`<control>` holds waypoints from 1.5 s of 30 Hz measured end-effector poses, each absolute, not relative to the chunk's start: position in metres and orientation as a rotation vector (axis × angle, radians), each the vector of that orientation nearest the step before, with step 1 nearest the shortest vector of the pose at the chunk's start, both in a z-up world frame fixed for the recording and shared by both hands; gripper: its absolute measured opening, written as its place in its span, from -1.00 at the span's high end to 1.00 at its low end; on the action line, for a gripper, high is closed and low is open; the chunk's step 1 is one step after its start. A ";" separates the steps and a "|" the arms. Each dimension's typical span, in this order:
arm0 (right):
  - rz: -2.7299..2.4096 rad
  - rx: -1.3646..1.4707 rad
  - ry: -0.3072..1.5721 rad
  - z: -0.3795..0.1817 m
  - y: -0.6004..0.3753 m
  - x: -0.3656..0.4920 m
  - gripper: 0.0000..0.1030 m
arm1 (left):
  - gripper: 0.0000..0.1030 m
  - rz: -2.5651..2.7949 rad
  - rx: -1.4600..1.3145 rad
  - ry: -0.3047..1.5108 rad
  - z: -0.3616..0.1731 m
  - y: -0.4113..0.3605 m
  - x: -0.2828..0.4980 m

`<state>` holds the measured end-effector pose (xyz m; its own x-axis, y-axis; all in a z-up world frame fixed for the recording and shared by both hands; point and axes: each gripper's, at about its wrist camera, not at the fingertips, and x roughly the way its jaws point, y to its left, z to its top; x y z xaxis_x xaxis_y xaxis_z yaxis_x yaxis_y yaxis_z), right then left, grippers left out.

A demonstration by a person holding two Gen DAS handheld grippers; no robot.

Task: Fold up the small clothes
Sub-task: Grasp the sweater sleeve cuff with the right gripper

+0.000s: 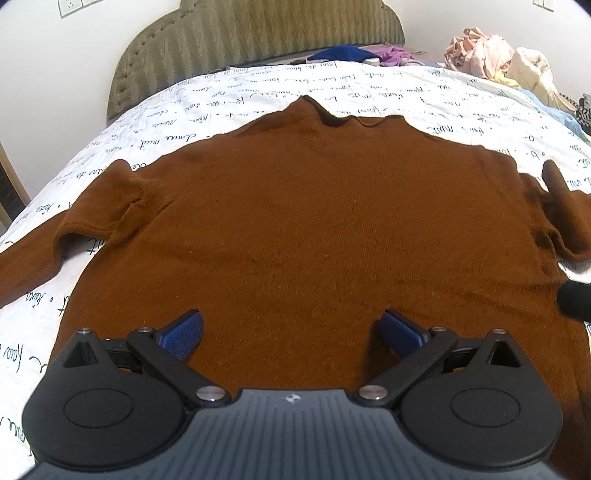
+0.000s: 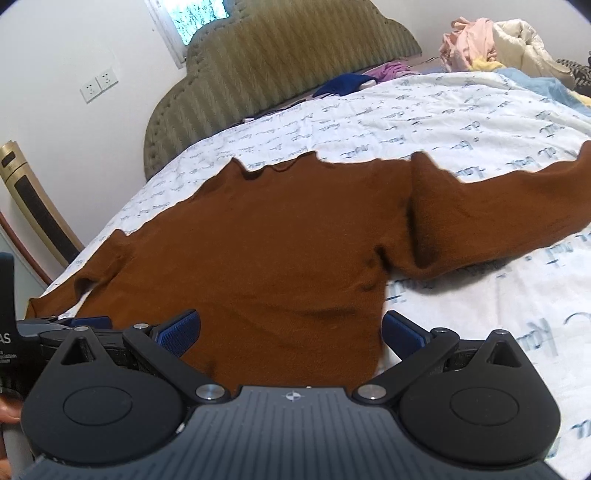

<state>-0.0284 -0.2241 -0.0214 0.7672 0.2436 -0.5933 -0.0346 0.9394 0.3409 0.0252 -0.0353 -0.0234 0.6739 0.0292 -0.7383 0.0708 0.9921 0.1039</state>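
Note:
A rust-brown knit sweater (image 1: pixel 314 221) lies flat on the bed, collar away from me, sleeves spread to both sides. My left gripper (image 1: pixel 291 332) is open and empty, hovering over the sweater's lower middle, its blue pads (image 1: pixel 184 332) wide apart. In the right wrist view the sweater (image 2: pixel 277 251) fills the centre, its right sleeve (image 2: pixel 498 214) stretched out to the right. My right gripper (image 2: pixel 291 332) is open and empty over the sweater's lower right side edge. The left gripper (image 2: pixel 55 325) shows at that view's left edge.
The bed has a white cover with handwriting print (image 1: pixel 258 92) and a green padded headboard (image 1: pixel 258 33). Loose clothes lie by the headboard (image 1: pixel 343 53) and in a pile at the far right (image 1: pixel 491 51). A gold standing unit (image 2: pixel 33 206) stands left of the bed.

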 end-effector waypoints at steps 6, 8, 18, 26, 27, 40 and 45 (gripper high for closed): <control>0.003 0.369 0.644 -0.015 -0.284 -0.027 -1.00 | -1.00 -0.031 0.113 0.839 -0.025 -0.036 0.027; -0.065 0.438 0.615 -0.014 -0.320 -0.026 -1.00 | -1.00 -0.032 0.115 0.837 -0.025 -0.036 0.027; -0.369 0.810 0.448 -0.039 -0.500 -0.020 -1.00 | -1.00 -0.033 0.124 0.849 -0.029 -0.040 0.029; -0.270 1.041 0.309 -0.061 -0.558 -0.002 -1.00 | -1.00 -0.026 0.141 0.856 -0.030 -0.044 0.032; -0.262 1.046 0.298 -0.061 -0.561 0.004 -0.98 | -1.00 -0.025 0.141 0.857 -0.030 -0.044 0.032; -0.387 0.975 0.337 -0.058 -0.567 0.018 0.77 | -1.00 -0.026 0.147 0.855 -0.027 -0.040 0.031; -0.552 0.780 0.274 -0.023 -0.559 -0.012 0.78 | -1.00 -0.020 0.140 0.840 -0.024 -0.033 0.029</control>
